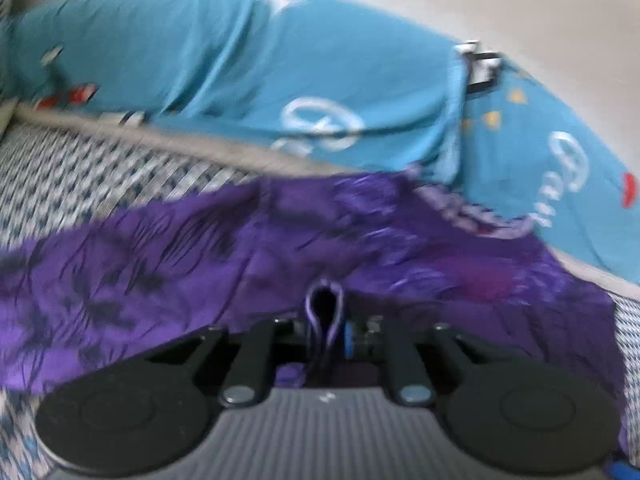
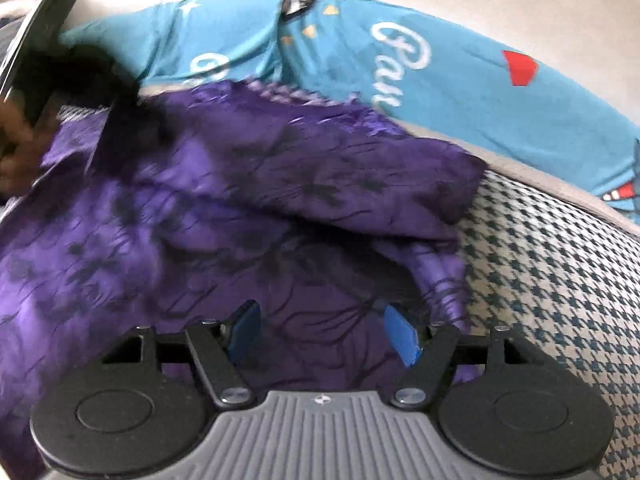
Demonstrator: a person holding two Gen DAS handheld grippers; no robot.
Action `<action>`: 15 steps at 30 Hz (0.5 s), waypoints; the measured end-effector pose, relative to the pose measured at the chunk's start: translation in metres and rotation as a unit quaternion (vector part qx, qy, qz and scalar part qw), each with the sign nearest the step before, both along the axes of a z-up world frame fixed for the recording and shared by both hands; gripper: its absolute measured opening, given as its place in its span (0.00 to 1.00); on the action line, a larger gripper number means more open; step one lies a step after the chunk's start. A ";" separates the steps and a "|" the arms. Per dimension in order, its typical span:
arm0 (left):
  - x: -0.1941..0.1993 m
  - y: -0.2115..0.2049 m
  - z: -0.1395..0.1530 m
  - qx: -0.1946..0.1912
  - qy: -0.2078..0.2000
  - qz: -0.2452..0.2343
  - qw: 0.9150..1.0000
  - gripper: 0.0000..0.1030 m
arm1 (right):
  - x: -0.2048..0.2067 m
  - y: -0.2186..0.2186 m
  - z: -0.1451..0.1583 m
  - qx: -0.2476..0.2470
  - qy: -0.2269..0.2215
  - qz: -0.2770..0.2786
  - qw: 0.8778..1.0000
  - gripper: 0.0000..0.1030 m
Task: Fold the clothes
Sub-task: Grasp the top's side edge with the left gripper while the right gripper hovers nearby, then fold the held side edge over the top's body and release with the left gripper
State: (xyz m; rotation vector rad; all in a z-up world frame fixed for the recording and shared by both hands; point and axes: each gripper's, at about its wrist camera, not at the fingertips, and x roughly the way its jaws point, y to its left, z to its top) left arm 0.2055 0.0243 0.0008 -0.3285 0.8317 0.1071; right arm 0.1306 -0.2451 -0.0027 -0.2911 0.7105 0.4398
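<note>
A purple garment with a dark flower print (image 1: pixel 200 248) lies rumpled on a houndstooth-patterned cover (image 1: pixel 80 176). My left gripper (image 1: pixel 325 332) is shut on a small loop of the garment's edge, which sticks up between its fingers. In the right wrist view the same garment (image 2: pixel 200 200) is partly doubled over, with a fold ending at the right. My right gripper (image 2: pixel 322 332) hovers just over it, its blue pads (image 2: pixel 400 336) wide apart and pressing on nothing. A person's hand (image 2: pixel 12 148) with a blurred black tool is at the upper left.
A turquoise pillow or bedding with white script and red shapes (image 1: pixel 240 60) (image 2: pixel 460 80) lies behind the garment against a pale wall (image 1: pixel 520 0). A small black and white object (image 1: pixel 480 64) rests on it. The houndstooth cover (image 2: pixel 540 260) extends to the right.
</note>
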 end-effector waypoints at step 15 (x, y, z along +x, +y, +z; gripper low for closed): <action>-0.018 -0.012 0.028 -0.029 -0.013 -0.031 0.999 0.56 | 0.034 -0.012 0.005 -0.023 -0.063 -0.087 0.994 0.66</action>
